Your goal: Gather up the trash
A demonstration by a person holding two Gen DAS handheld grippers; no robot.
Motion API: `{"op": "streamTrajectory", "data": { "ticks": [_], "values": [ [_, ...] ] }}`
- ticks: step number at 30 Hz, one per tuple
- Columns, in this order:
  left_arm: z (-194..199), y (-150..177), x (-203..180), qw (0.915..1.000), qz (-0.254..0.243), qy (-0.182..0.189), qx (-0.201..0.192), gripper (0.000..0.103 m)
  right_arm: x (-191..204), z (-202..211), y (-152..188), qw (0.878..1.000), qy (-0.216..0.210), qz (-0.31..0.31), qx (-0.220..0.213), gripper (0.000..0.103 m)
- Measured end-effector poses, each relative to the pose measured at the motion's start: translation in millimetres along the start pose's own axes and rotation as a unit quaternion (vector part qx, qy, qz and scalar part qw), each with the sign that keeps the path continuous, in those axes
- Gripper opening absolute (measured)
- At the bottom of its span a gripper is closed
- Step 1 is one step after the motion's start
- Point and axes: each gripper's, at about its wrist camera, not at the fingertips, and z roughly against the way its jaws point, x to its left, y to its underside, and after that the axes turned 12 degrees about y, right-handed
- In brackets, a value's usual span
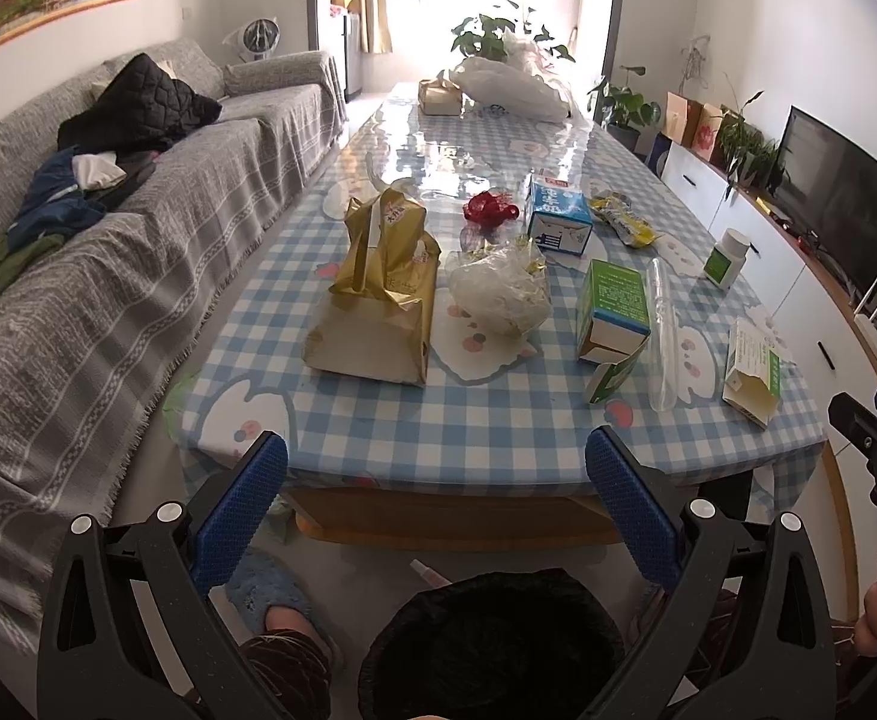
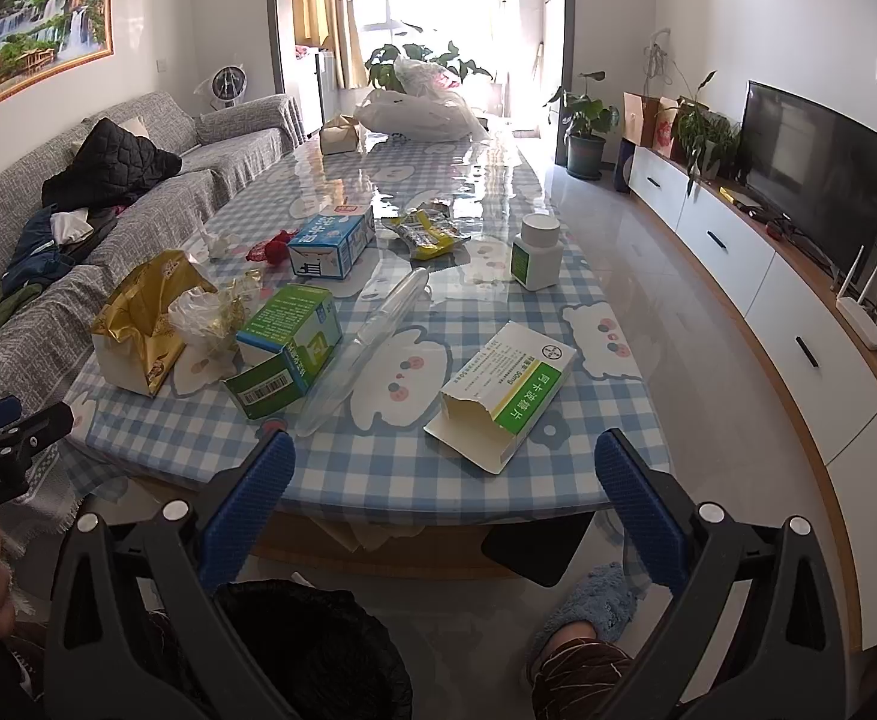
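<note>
On the blue-checked table [image 1: 378, 420] the trash lies spread out: a crumpled gold bag [image 1: 378, 294] toward the sofa side, a clear plastic wrapper [image 1: 501, 291] just beside it, and a green-and-white carton [image 1: 612, 312] with its flap hanging open. A clear plastic tube [image 2: 366, 348] lies lengthwise between that carton and an opened green-striped medicine box [image 2: 507, 396] near the front edge. Farther back sit a blue-and-white box [image 1: 558, 216], a red wrapper [image 1: 489, 210], a yellow snack packet [image 2: 426, 234] and a white pill bottle [image 2: 535, 255]; a white plastic bag [image 1: 507, 87] and a brown box [image 1: 438, 96] rest at the far end. The left gripper [image 1: 437, 483] and right gripper [image 2: 444, 486] both hover short of the table's near edge, jaws spread wide with nothing between them. A black-lined bin [image 1: 492, 648] stands on the floor below, in front of the table, with blue slippers [image 2: 588, 606] to either side of it. A grey-covered sofa [image 1: 108, 276] piled with clothes runs along one side, a television [image 2: 816, 180] and white cabinet [image 2: 798, 348] along the other.
</note>
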Motion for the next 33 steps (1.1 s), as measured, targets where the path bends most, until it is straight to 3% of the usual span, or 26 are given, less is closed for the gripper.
{"op": "streamTrajectory", "data": {
  "ticks": [33],
  "values": [
    [3.5, -5.2, 2.9, 0.9999, -0.009, -0.006, 0.0, 0.097, -0.5, -0.9, -0.3, 1.0, 0.001, 0.0, 0.0, 0.096]
  ]
}}
